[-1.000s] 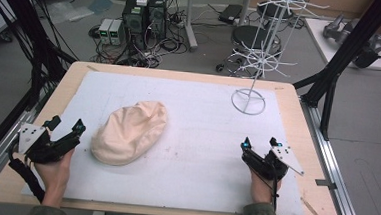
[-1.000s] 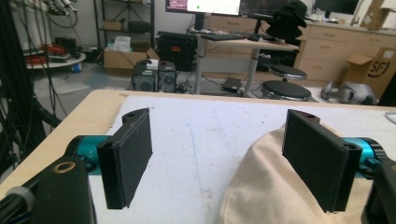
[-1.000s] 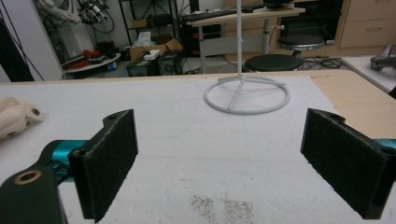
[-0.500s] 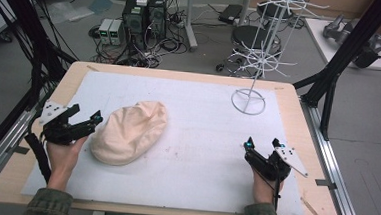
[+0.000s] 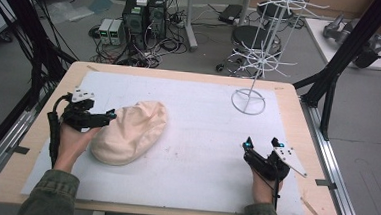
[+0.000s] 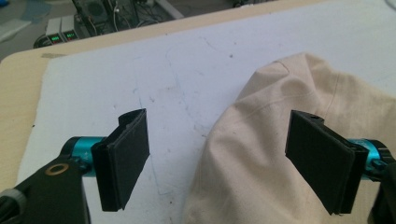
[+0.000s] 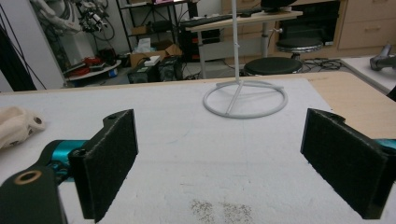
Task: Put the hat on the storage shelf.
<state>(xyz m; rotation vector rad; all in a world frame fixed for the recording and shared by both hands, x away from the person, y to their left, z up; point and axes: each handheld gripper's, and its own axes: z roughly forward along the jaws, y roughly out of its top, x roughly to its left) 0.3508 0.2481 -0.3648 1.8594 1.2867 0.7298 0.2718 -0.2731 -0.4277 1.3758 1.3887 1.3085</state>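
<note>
A cream cloth cap (image 5: 132, 131) lies crumpled on the left half of the white mat (image 5: 200, 158). My left gripper (image 5: 109, 116) is at the cap's left edge with its jaws open. In the left gripper view the cap (image 6: 289, 144) bulges between the pads; the right pad (image 6: 322, 158) is over the cloth and the left pad (image 6: 123, 156) is over bare mat. Whether the pads touch the cloth is unclear. My right gripper (image 5: 261, 143) rests open near the front right of the mat with nothing between its jaws (image 7: 220, 116). A bit of the cap (image 7: 16, 123) shows far to its left.
A white wire rack stand (image 5: 248, 101) rises from a ring base at the back right of the mat, straight ahead in the right gripper view (image 7: 245, 100). The wooden table edge (image 5: 298, 119) borders the mat. Black frame posts, cables and electronics stand beyond the table.
My left gripper has moved up and to the right from the mat's front-left, turning until its open jaws reach the cap's left edge. The right gripper has barely shifted.
</note>
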